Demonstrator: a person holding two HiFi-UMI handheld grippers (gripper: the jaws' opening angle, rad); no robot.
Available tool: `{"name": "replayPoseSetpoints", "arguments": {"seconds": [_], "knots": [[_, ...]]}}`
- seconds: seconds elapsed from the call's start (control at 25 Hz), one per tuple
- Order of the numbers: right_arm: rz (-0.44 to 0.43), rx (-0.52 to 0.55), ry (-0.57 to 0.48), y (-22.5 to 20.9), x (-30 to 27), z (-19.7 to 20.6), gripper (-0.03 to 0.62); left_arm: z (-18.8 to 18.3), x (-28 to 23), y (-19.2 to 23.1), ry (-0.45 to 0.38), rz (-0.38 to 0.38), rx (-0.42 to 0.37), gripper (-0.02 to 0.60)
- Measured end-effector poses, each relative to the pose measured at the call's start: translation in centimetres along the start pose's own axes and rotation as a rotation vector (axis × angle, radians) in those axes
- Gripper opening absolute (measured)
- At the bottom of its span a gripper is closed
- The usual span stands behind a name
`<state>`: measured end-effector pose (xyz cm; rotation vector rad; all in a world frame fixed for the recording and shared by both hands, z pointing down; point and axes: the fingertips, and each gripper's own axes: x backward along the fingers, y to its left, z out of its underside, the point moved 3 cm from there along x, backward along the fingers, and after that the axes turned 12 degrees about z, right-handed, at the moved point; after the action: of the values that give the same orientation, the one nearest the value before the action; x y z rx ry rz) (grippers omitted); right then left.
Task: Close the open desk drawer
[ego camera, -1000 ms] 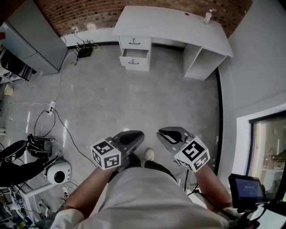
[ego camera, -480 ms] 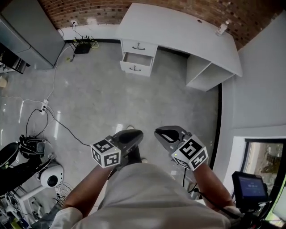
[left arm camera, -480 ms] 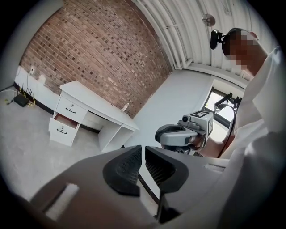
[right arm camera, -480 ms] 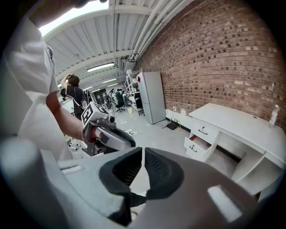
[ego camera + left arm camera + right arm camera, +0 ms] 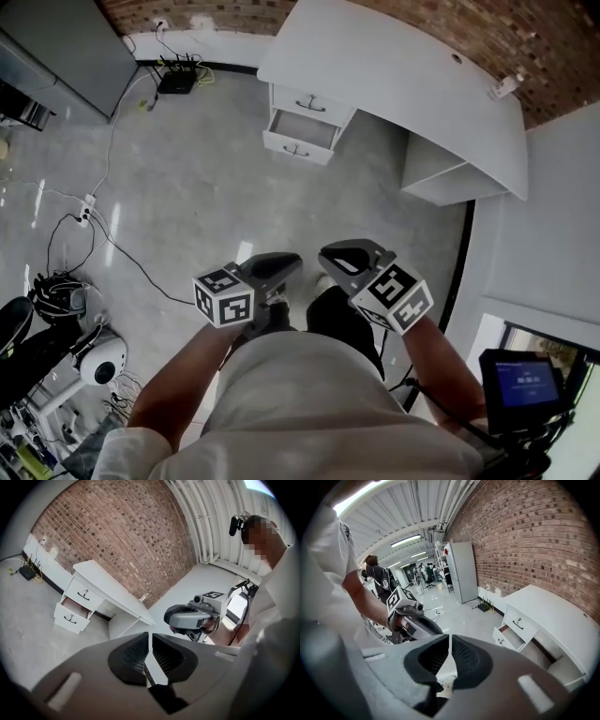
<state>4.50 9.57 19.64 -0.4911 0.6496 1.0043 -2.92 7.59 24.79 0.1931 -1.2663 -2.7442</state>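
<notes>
Quick count: one white desk [image 5: 394,75], two drawers at its left end, the top drawer [image 5: 314,101] shut and the bottom drawer [image 5: 300,139] pulled out. One small bottle [image 5: 506,86] at the desk's far right corner. Two grippers, left gripper [image 5: 289,264] and right gripper [image 5: 330,255]. One grey cabinet [image 5: 56,47], one little screen [image 5: 525,382].

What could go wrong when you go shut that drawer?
The open drawer is far across the floor, and a cable trails on the floor at left, so tripping is possible. The left gripper and right gripper have jaws together; pushing off-centre might skew the drawer.
</notes>
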Motion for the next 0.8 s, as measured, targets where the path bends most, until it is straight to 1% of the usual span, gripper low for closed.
{"name": "replayPoseSetpoints", "arguments": {"seconds": [0.12, 0.24, 0.36, 0.48, 0.56, 0.64, 0.8], "knots": [[-0.044, 0.033, 0.027, -3.2, -2.7, -1.2, 0.020, -1.2, -1.5, 3.3, -0.014, -0.026, 0.016, 0.031], [-0.084, 0.071, 0.047, -6.0, -5.3, -1.7, 0.018, -1.8, -2.6, 6.7, -0.038, -0.060, 0.048, 0.032], [-0.127, 0.128, 0.067, -8.0, -7.9, -1.6, 0.016, -1.3, -3.3, 10.2, -0.087, -0.096, 0.086, 0.031], [-0.221, 0.191, 0.110, -10.8, -10.5, -1.1, 0.015, -0.9, -5.1, 14.0, -0.186, -0.147, 0.149, 0.031], [-0.280, 0.228, 0.148, -13.2, -12.5, -1.2, 0.015, -1.5, -6.5, 16.9, -0.270, -0.179, 0.203, 0.031], [-0.318, 0.271, 0.179, -16.0, -14.7, -1.5, 0.015, -2.4, -8.0, 20.1, -0.338, -0.204, 0.239, 0.032], [-0.381, 0.319, 0.250, -21.1, -19.8, -1.0, 0.014, -2.5, -10.8, 27.5, -0.475, -0.198, 0.329, 0.040]]}}
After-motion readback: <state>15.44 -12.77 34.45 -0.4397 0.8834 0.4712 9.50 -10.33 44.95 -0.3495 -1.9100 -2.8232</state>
